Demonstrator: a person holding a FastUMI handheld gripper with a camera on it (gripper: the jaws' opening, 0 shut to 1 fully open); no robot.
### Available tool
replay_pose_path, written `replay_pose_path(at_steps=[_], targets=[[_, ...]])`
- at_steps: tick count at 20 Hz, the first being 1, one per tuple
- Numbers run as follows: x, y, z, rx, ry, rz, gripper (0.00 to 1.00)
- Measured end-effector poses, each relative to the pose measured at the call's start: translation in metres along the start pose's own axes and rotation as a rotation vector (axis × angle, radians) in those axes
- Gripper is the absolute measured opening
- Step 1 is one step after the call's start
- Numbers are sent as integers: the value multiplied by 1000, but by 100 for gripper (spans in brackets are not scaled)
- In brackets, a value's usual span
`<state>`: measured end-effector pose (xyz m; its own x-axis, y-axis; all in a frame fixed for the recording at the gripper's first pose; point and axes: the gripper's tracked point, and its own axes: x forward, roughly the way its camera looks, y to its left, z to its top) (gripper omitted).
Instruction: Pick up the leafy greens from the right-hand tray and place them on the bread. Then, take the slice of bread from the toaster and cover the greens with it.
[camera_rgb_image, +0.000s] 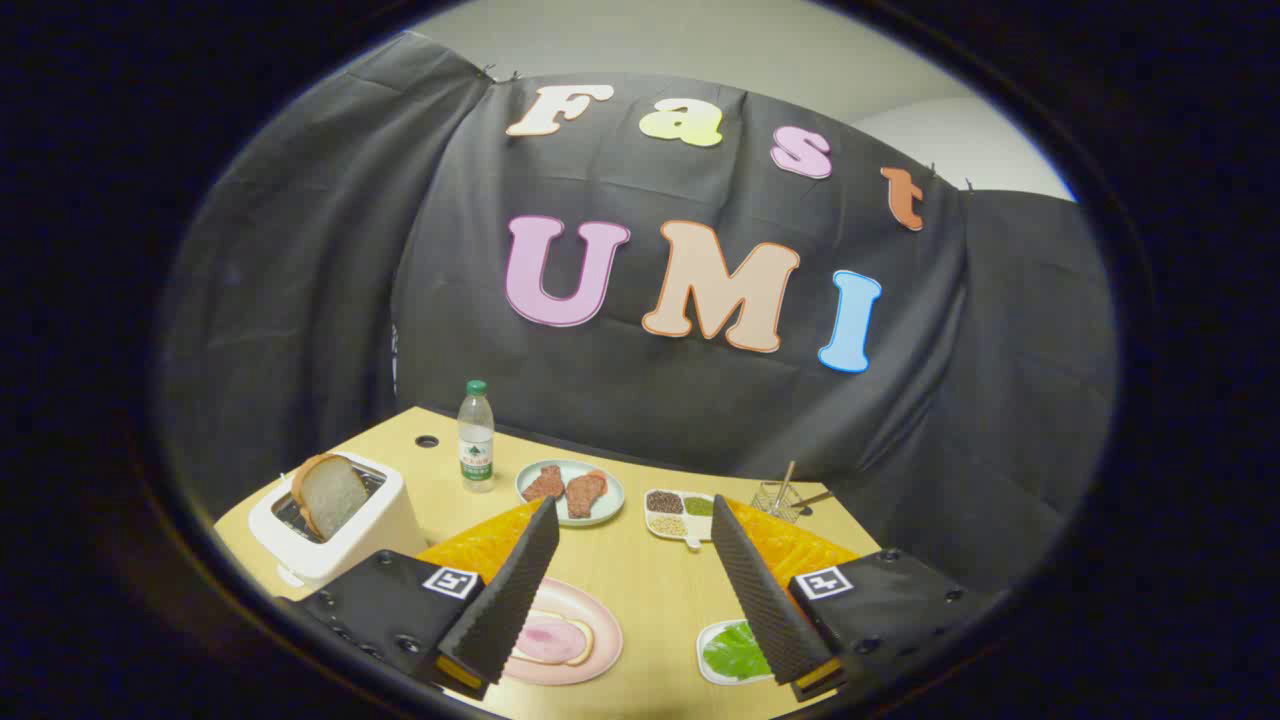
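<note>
the wooden table (640, 585) lies under the gripper (636, 538) and reaches far beyond the fingers up to the black cloth wall. two orange mats lie on it, one (480, 545) behind the left finger and one (790, 550) behind the right finger. the gripper hangs above the near part of the table; its two fingers stand wide apart and hold nothing, with bare table between them.

to the left of the left finger, a little beyond it, stands the white toaster (335, 525). a slice of bread (328, 495) sticks up out of its slot, leaning a bit. just beside the left finger, partly under it, is a pink plate (590, 640) with a slice of bread (552, 638) that carries something pink on top. partly under the right finger is a small white tray (708, 650) with the leafy greens (735, 652) in it.

beyond the fingers, near the middle, lies a pale plate (570, 492) with two pieces of meat (566, 488). right of it is a small divided dish (680, 515) with grains or seeds. further to the right stands a wire basket (778, 498) with a stick in it. behind the plate of meat, near the cloth, stands a water bottle (476, 436) with a green cap.
</note>
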<state>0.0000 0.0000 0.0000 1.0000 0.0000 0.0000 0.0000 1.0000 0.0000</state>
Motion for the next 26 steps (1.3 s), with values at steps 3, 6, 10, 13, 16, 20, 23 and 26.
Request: replay_pose_path(at_steps=[3, 6, 10, 13, 16, 20, 23, 26], targets=[[6, 12, -3, -7, 13, -3, 98], [9, 14, -5, -2, 23, -7, 98], [10, 8, -2, 21, 13, -3, 98], [6, -2, -2, 42, 0, 17, 98], [0, -20, -5, 48, -2, 35, 98], [-7, -59, -19, 60, 7, 46, 98], [-14, -108, -34, 73, 18, 12, 98], [-16, -156, -61, 130, 36, -16, 98]])
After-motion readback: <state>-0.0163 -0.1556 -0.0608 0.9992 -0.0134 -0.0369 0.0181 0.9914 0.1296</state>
